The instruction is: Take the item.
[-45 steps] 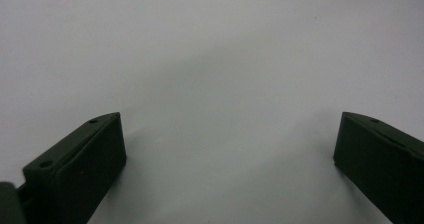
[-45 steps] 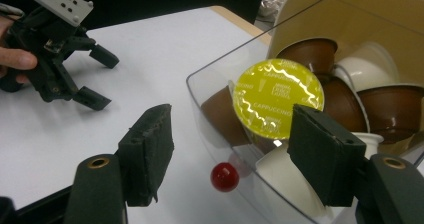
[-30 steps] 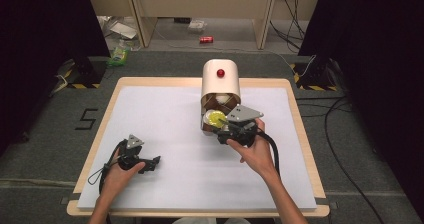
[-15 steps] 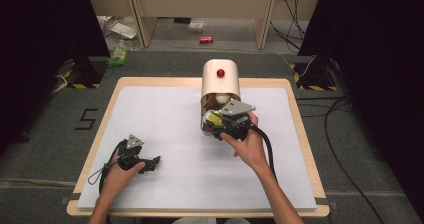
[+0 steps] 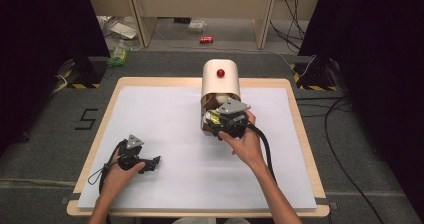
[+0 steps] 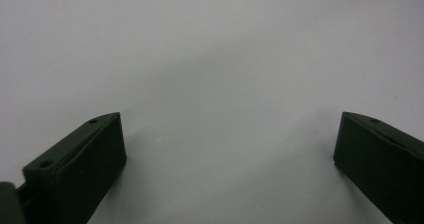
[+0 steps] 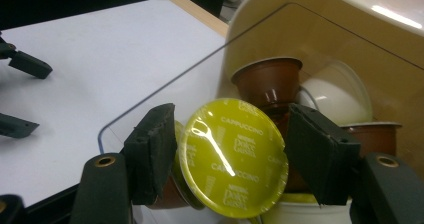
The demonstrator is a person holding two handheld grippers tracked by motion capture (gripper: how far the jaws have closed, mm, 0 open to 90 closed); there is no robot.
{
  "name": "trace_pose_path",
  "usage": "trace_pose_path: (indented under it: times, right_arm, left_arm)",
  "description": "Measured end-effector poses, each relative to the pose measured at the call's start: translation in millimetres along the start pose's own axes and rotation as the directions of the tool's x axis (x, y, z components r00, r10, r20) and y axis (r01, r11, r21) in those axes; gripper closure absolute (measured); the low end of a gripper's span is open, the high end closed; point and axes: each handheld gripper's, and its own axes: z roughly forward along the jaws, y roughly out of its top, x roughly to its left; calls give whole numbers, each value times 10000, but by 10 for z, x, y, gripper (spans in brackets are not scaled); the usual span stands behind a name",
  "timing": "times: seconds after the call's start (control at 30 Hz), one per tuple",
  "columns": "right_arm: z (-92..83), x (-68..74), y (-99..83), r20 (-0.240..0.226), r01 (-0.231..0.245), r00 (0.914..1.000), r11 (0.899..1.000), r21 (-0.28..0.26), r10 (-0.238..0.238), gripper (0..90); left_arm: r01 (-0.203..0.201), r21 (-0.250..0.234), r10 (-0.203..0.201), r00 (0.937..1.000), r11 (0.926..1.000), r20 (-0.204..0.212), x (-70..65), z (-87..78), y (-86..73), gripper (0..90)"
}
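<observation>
Jaws: right gripper (image 7: 227,156) grips capsule (image 7: 234,159) | foil lid: "CAPPUCCINO", "NESCAFÉ Dolce Gusto" | left gripper (image 6: 227,149) wide

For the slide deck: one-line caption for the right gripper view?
Right tongs grip a yellow-lidded cappuccino capsule at the cream dispenser mouth.

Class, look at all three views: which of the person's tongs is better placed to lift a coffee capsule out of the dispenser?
Right. The right tongs already sit at the cream capsule dispenser, jaws around the green Cappuccino capsule. The left tongs rest open on the white table sheet, away from it.
</observation>
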Motion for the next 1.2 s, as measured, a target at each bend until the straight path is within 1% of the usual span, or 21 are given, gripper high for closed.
trace_pose_path:
  times: [0.07,0.1,0.2,0.27,0.4,0.53,0.63,0.87,1.2]
  right_arm:
    - [-14,-21,-14,103,37,9999,10000,87,-37,368]
    - [-18,-33,-27,88,-43,10000,9999,109,42,364]
    - [-24,-72,-62,-91,-370,9993,9993,89,371,360]
    - [-21,-88,-75,-189,-422,9989,9991,37,422,364]
    - [2,-111,-85,-450,-687,9966,9976,-42,685,366]
    - [33,-124,-94,-560,-797,9953,9968,-104,790,368]
    - [31,-122,-94,-593,-757,9954,9971,-123,748,393]
    - [7,-106,-89,-519,-602,9969,9981,-118,596,400]
    - [-111,-133,-70,-399,-640,9972,9973,-352,626,401]
  left_arm:
    - [3,-1,-3,10000,10000,0,-1,0,0,0]
    - [4,-1,-4,10000,10000,0,-1,0,0,0]
    - [2,0,-2,10000,10000,-2,-1,0,0,0]
    - [2,-1,-2,10000,10000,-1,-1,1,0,0]
    - [6,-4,-6,10000,10000,-1,-1,1,0,0]
    - [6,-2,-6,10000,10000,1,-1,1,0,0]
    - [2,1,-2,10000,10000,-2,0,0,0,0]
    - [4,0,-4,10000,10000,1,0,0,0,0]
    - [-1,1,1,10000,10000,-2,0,0,0,0]
